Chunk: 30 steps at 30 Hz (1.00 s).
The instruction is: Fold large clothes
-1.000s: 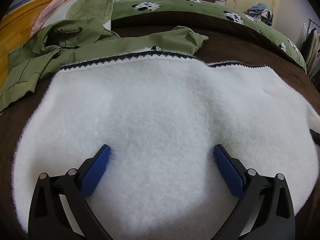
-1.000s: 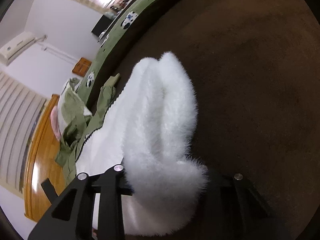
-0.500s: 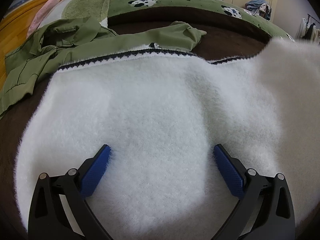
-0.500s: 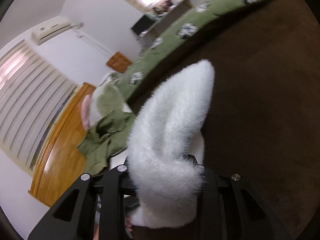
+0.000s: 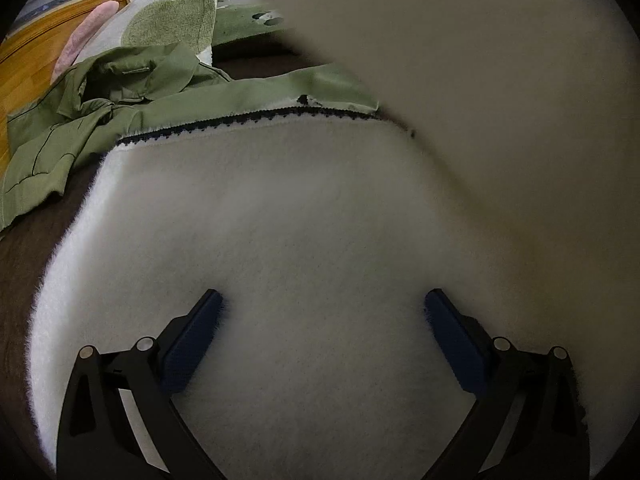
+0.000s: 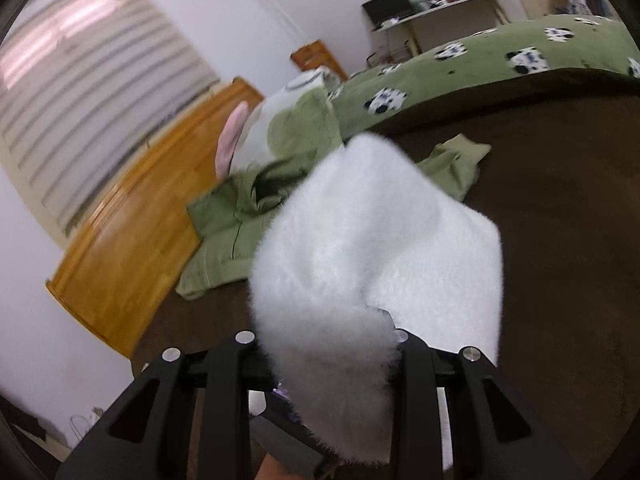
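While the right gripper (image 6: 320, 360) is clamped on the fluffy white sweater's (image 5: 304, 240) lifted edge, the left gripper (image 5: 322, 320) rests spread wide on that sweater, beside a green jacket (image 5: 120, 108).

Raised white garment (image 5: 500, 92) blocks the right; green jacket (image 5: 100, 108) crowds the far left.

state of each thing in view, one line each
white fluffy garment: body flat on the bed, one end lifted and hanging from the right gripper
green jacket: crumpled, unfolded, beside the white garment
left gripper: open, pads resting on the white garment
right gripper: shut on the white garment's end
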Motion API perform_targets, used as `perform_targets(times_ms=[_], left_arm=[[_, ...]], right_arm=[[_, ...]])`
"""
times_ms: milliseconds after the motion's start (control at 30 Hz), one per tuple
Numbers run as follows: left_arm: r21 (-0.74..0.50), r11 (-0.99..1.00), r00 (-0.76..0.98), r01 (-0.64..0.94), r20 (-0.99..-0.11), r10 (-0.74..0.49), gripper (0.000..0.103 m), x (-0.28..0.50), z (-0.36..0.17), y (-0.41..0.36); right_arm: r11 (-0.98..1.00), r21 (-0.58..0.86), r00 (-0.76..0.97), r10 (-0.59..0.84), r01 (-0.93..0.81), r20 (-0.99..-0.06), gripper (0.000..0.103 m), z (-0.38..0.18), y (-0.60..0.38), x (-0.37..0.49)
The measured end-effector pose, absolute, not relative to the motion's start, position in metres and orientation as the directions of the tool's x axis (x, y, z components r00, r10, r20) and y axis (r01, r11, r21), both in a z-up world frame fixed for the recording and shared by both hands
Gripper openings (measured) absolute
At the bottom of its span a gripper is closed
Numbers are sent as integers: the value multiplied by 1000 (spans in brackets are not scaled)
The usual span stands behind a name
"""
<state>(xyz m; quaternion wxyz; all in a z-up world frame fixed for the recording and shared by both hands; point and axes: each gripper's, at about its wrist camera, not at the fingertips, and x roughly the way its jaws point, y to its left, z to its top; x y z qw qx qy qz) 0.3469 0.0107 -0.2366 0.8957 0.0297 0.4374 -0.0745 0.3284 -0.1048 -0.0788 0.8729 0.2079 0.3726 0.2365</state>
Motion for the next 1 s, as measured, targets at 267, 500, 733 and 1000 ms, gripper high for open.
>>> perform_targets(times_ms=[267,500,733,1000], left_arm=[[-9,982,617,189,-777,-126,95,346,-229,15],[85,982,667,170,-743,-51,94,321,-207,57],[37,998,670,42,-742,-1,95,285,-196,155],[-4,996,663,-87,-747,55,96,244,-185,241]], right_arm=[[809,545,625,546,-220,-557,29,-82,-101,321],[793,548,617,578,-267,-535,29,-66,-67,329],[807,474,573,586,-351,-573,29,-80,22,336],[894,316,450,435,-317,-780,29,-183,93,326]])
